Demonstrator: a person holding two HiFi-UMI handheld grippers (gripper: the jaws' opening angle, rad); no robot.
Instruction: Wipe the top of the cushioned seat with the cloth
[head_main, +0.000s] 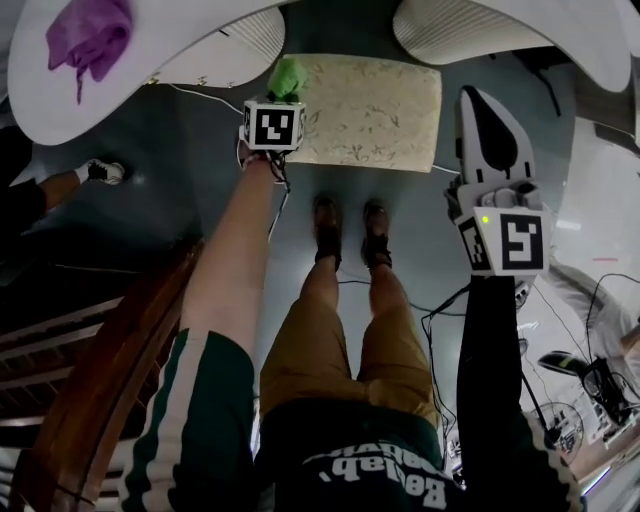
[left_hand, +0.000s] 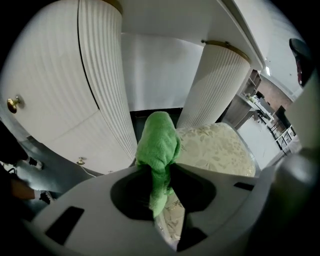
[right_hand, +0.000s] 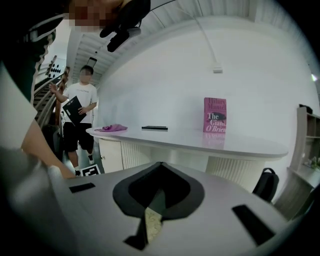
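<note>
The green cloth (head_main: 288, 77) is bunched up and pinched in my left gripper (head_main: 283, 95), which hovers at the near left corner of the cushioned seat (head_main: 372, 110). The seat has a cream, leaf-patterned top. In the left gripper view the cloth (left_hand: 159, 147) sticks up between the shut jaws of the left gripper (left_hand: 159, 170), with the seat (left_hand: 217, 150) just beyond and to the right. My right gripper (head_main: 482, 105) is held off the seat's right edge. It (right_hand: 159, 167) is shut with nothing in it.
A white curved counter (head_main: 180, 45) with ribbed pedestals (left_hand: 100, 75) stands behind the seat, a purple cloth (head_main: 90, 35) on it. A pink book (right_hand: 215, 115) stands on the counter. A person (right_hand: 80, 107) stands at its left. Cables (head_main: 600, 385) lie on the floor at right.
</note>
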